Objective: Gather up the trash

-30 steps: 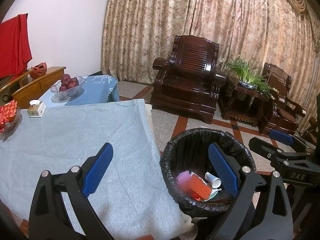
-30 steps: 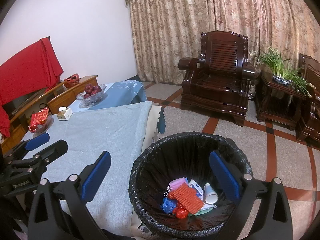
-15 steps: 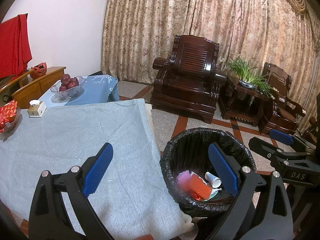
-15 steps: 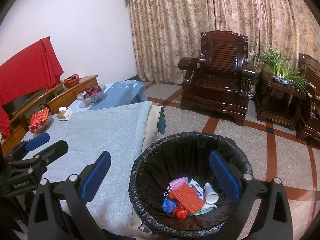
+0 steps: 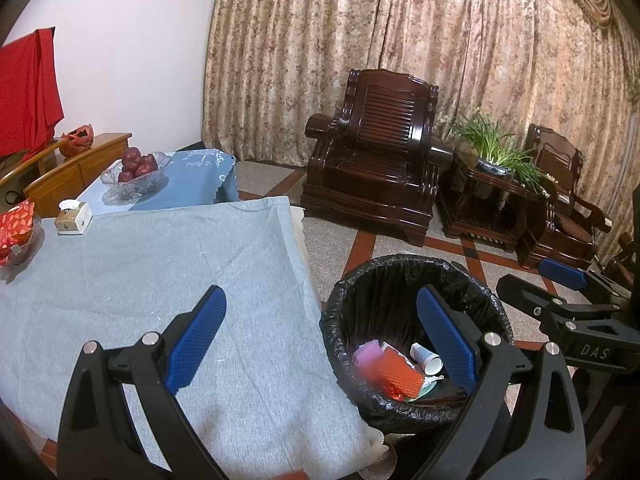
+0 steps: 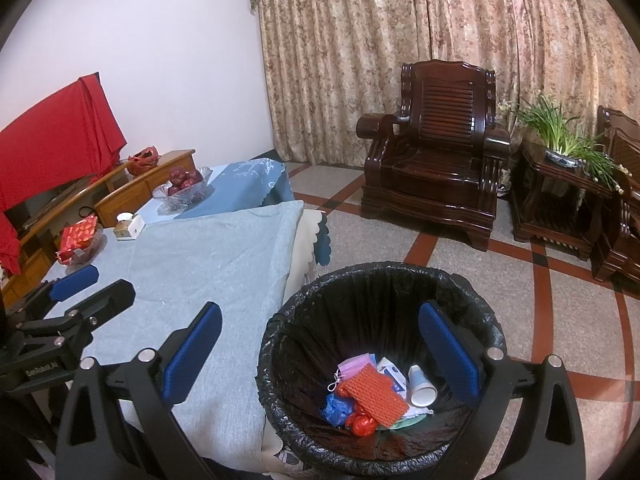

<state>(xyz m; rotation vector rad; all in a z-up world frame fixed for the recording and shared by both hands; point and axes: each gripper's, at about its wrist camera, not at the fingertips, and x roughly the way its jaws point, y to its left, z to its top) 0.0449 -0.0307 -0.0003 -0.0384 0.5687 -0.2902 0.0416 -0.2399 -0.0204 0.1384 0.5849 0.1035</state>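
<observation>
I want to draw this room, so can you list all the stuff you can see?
Black-lined round trash bin: one, black, on floor beside table.
Trash: several pieces, orange, blue, pink, white, at the bin's bottom.
Grey cloth-covered table: one, grey, left of bin.
Glass bowl of red apples: one, clear and red, far end on blue cloth.
Small tissue box: one, white, on table.
Red packet dish: one, red, table's left edge.
Dark wooden armchair: one fully seen, brown, by curtain.
Potted green plant: one, on side table.
Left gripper: open, empty.
Right gripper: open, empty.
</observation>
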